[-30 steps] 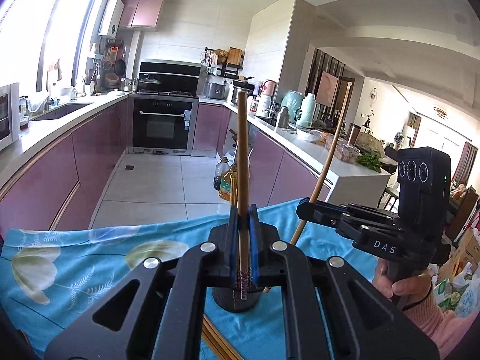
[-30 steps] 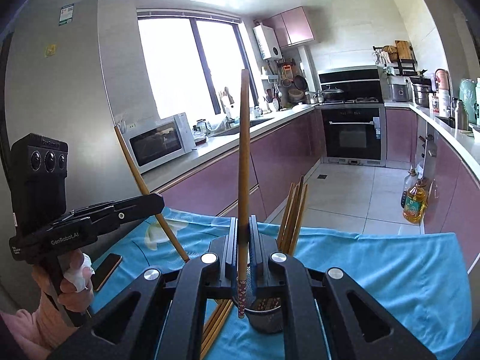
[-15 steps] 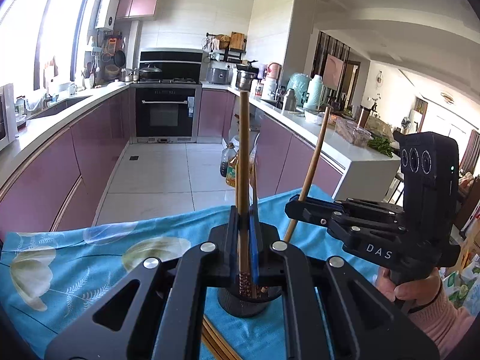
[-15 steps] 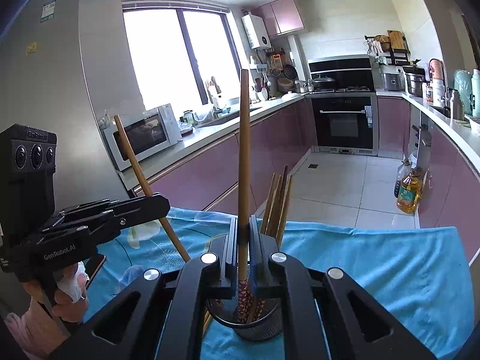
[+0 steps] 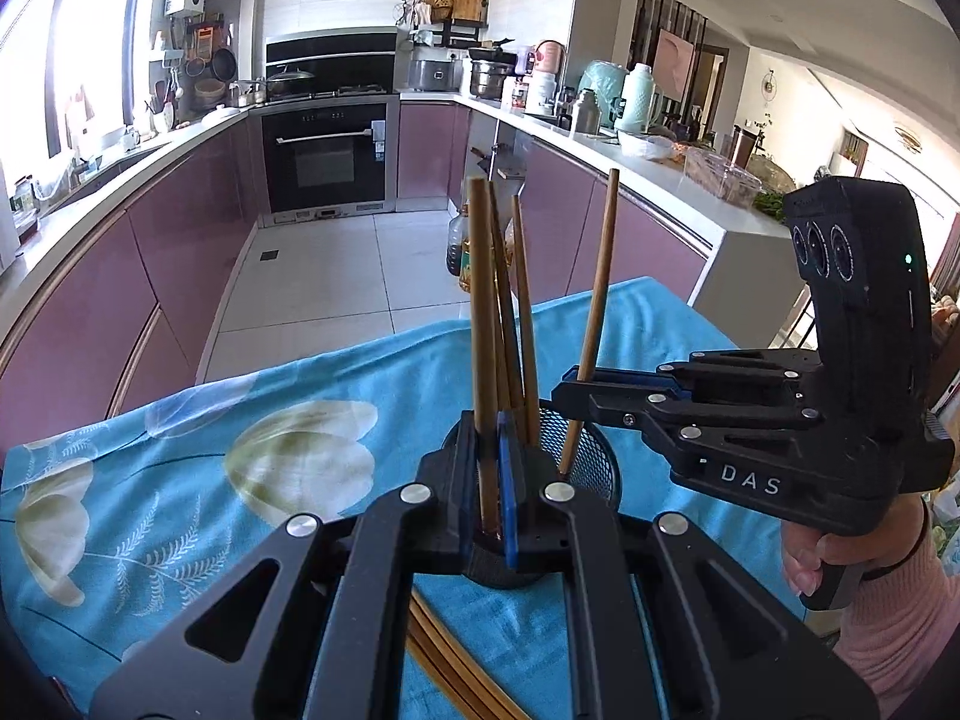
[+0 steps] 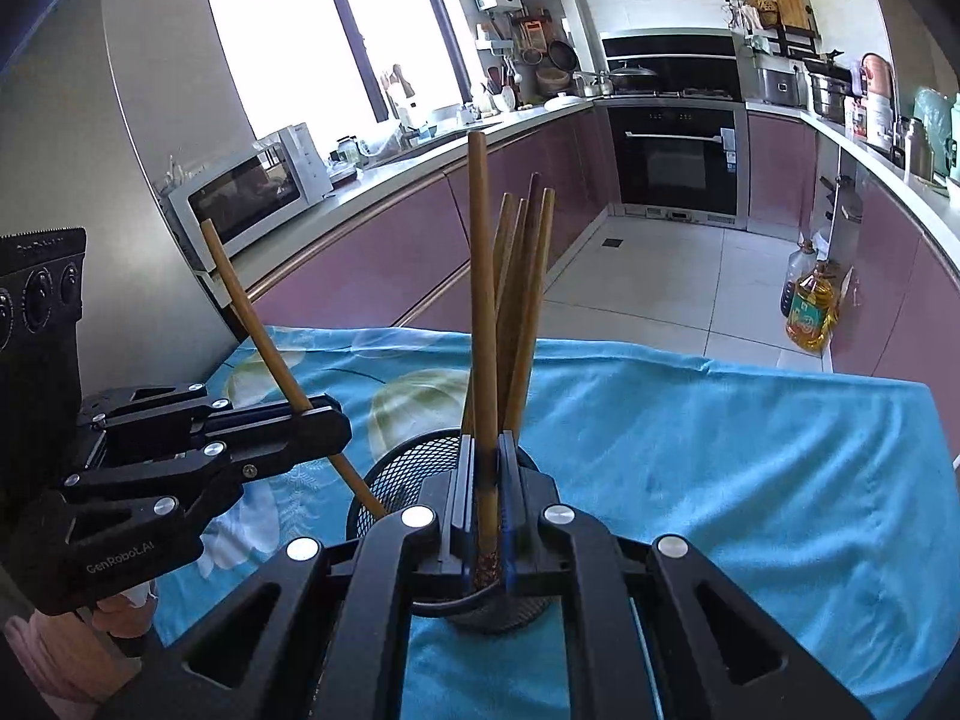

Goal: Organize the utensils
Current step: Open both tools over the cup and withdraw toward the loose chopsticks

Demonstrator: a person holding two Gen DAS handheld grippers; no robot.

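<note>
A black mesh holder (image 5: pixel 585 462) (image 6: pixel 396 474) stands on the blue flowered cloth with several wooden chopsticks (image 5: pixel 519 324) (image 6: pixel 528 300) upright in it. My left gripper (image 5: pixel 492 468) is shut on one chopstick (image 5: pixel 482 312), lower end inside the holder; from the right wrist view this gripper (image 6: pixel 327 417) shows at left with its tilted chopstick (image 6: pixel 252 324). My right gripper (image 6: pixel 485 480) is shut on another chopstick (image 6: pixel 480 276), tip in the holder; in the left wrist view it (image 5: pixel 570 387) holds that chopstick (image 5: pixel 600 282).
More chopsticks (image 5: pixel 444 660) lie on the cloth (image 5: pixel 180 480) beside the holder, under my left gripper. The table's far edge drops to a tiled floor (image 5: pixel 336 276). Purple cabinets, an oven and oil bottles (image 6: pixel 810 306) stand beyond.
Both grippers have come down with their chopsticks, so the lower ends now sit inside the mesh holder. The holder and its chopsticks appear nearer and higher in both views.
</note>
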